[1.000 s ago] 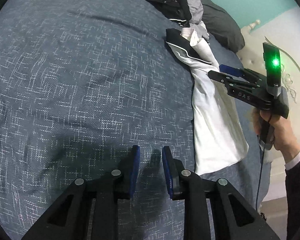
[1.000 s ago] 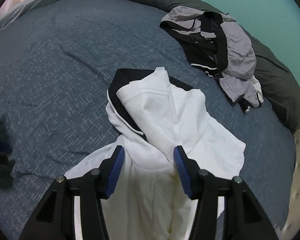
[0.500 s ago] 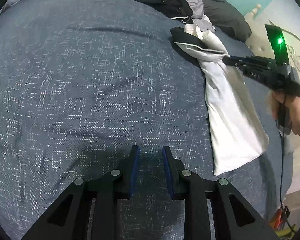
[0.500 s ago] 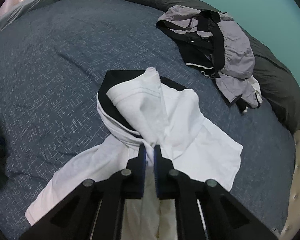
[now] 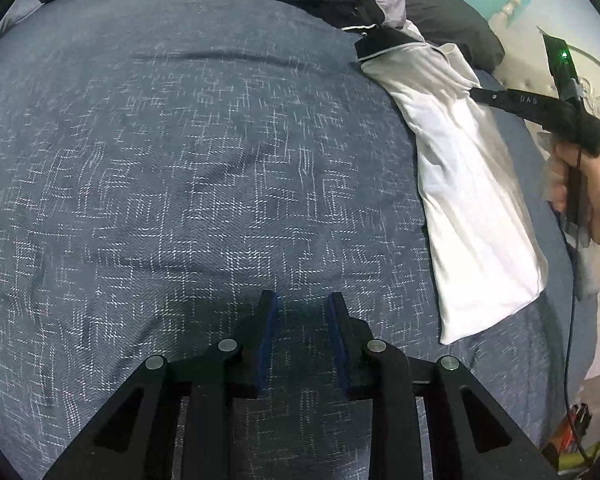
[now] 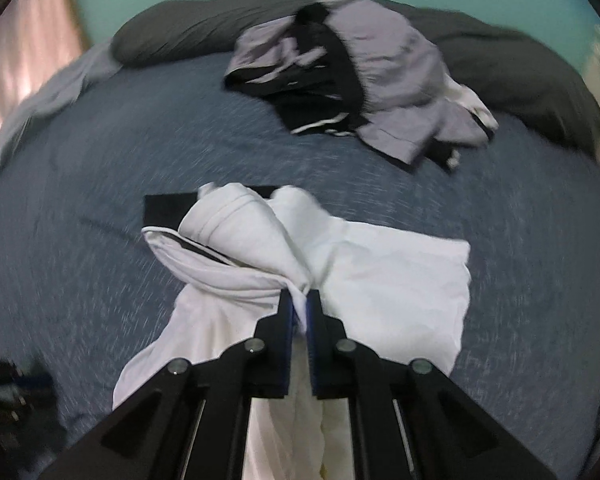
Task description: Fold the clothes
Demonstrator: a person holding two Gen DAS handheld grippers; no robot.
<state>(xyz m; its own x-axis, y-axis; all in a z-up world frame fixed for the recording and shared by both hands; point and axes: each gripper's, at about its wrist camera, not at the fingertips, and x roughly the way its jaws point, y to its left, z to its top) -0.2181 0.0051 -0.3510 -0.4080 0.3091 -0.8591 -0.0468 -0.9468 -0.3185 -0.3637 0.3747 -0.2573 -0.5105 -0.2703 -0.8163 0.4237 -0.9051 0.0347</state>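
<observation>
Right wrist view: the right gripper (image 6: 300, 312) pinches a bunched fold of the white shirt (image 6: 388, 280) — crumpled, not folded — at the bed's (image 5: 180, 160) right side. Left gripper (image 5: 302, 336) hangs spread, holding nothing. Far off, a heap (image 6: 356, 92) of clothes lies unfolded.

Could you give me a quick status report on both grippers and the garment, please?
Right gripper shut on white garment, bunched. Left gripper open, empty, over blue bedspread. Grey-black clothes pile beyond, apart.
</observation>
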